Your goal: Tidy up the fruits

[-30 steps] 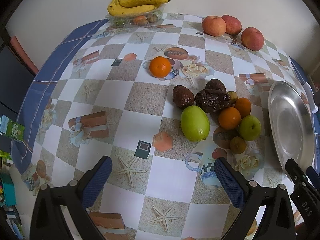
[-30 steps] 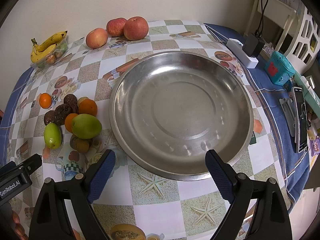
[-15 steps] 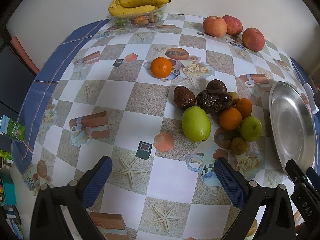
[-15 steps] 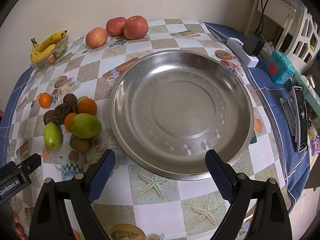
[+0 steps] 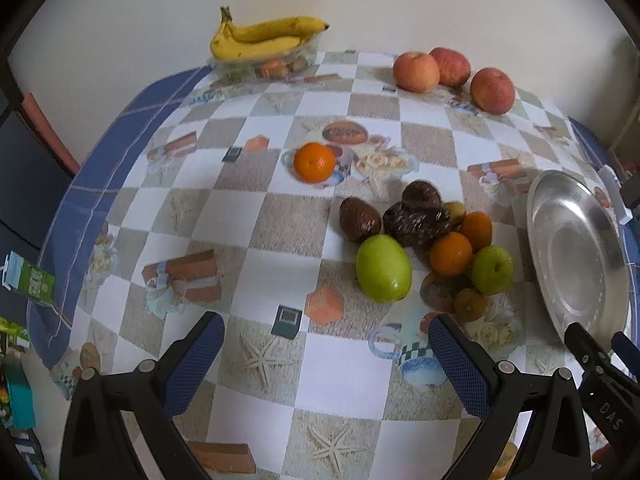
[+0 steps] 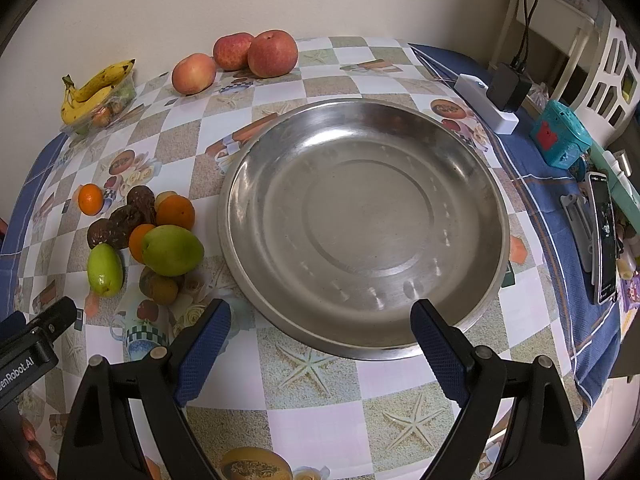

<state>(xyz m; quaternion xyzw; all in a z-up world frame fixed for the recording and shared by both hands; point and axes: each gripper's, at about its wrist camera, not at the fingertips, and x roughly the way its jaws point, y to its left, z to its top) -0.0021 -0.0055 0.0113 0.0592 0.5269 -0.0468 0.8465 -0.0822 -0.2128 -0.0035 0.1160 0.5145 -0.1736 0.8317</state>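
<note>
On the left wrist view, my left gripper [image 5: 326, 354] hung wide open and empty above the checked tablecloth [image 5: 256, 216], the fruit pile [image 5: 424, 248] just ahead, a lone orange [image 5: 314, 162] beyond it. From the right wrist view, my right gripper [image 6: 320, 348] stood equally spread, holding nothing, at the near rim of the steel tray [image 6: 362, 224]; the pile lay beside the tray's left edge.
</note>
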